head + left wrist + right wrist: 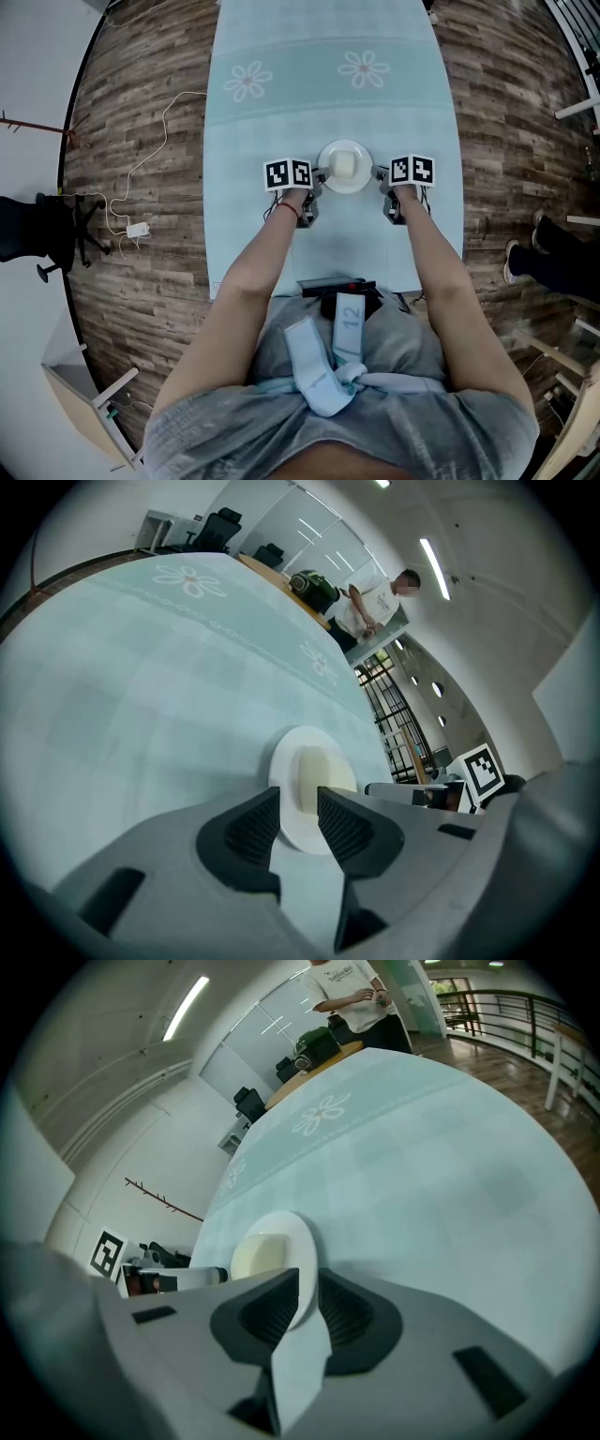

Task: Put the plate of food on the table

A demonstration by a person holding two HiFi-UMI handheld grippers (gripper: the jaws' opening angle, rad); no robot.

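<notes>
A small white plate carrying a pale block of food is over the light teal tablecloth, between my two grippers. My left gripper is at the plate's left side. In the left gripper view its jaws stand slightly apart, with the plate just beyond the pads. My right gripper is at the plate's right side. In the right gripper view the plate's rim runs between the pads of the right gripper, which is shut on it, and the food shows.
A black device lies at the table's near edge. A person stands beyond the far end beside a dark bag. A white cable and adapter lie on the wood floor at the left. Railings run along the right.
</notes>
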